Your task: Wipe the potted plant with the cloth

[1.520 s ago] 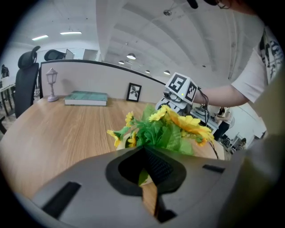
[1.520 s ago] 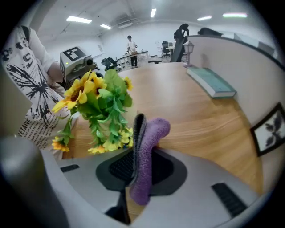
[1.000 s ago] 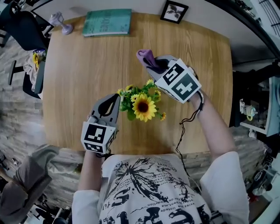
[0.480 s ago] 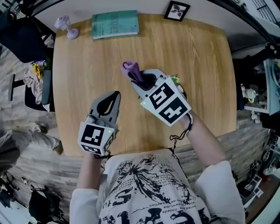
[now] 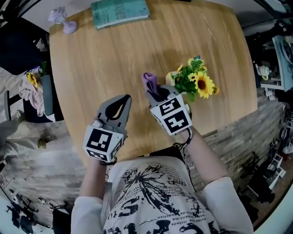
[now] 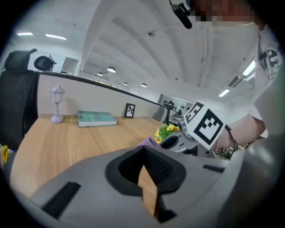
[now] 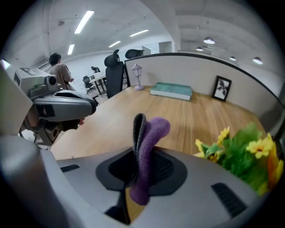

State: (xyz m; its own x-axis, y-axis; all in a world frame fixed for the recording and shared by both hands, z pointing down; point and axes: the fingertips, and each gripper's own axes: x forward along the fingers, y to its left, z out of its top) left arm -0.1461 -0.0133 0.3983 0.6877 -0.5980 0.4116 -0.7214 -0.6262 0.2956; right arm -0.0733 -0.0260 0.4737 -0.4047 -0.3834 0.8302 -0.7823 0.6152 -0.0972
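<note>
1. Right claw (image 5: 154,93): jaws clamped on the cloth (image 5: 150,81). The right gripper view shows the purple cloth (image 7: 149,133) pinched between the pads, with a folded lobe sticking up past the tips.
2. Cloth: fuzzy fleece-type pile, purple, with a darker grey layer showing at the fold.
3. Left claw (image 5: 124,98): jaws fully together and nothing between them. The left gripper view shows only a thin seam at the tips (image 6: 143,150), with wood visible behind.
4. Pose, right: the forearm comes in from the lower right. The claw is angled steeply down at the surface (image 5: 114,59), tips pointing up-left in the head view.
5. Pose, left: the forearm comes up from the bottom. The claw points away from the body at a shallow downward tilt, parallel-ish to the right one and just left of it, the two apart.
6. Claw bodies: grey moulded plastic with black ribbed pads. Each marker cube (image 5: 101,142) carries black-and-white square codes and no text.
7. Potted plant (image 5: 194,82): on the surface just right of the right claw. It has yellow sunflower-type blooms and green leaves, and the pot is hard to make out. The cloth tip is clear of the foliage; I can't tell whether the claw body touches the leaves.
8. Surface: light wood-grain top with rounded corners.
9. Far edge: a teal book (image 5: 120,11) lies flat, cover print unreadable. A small pale lamp-shaped ornament (image 5: 62,20) stands beside it.
10. A black-framed picture (image 7: 221,88) stands against the back panel.
11. White T-shirt (image 5: 151,196): black graphic print, lettering cut off and illegible.
</note>
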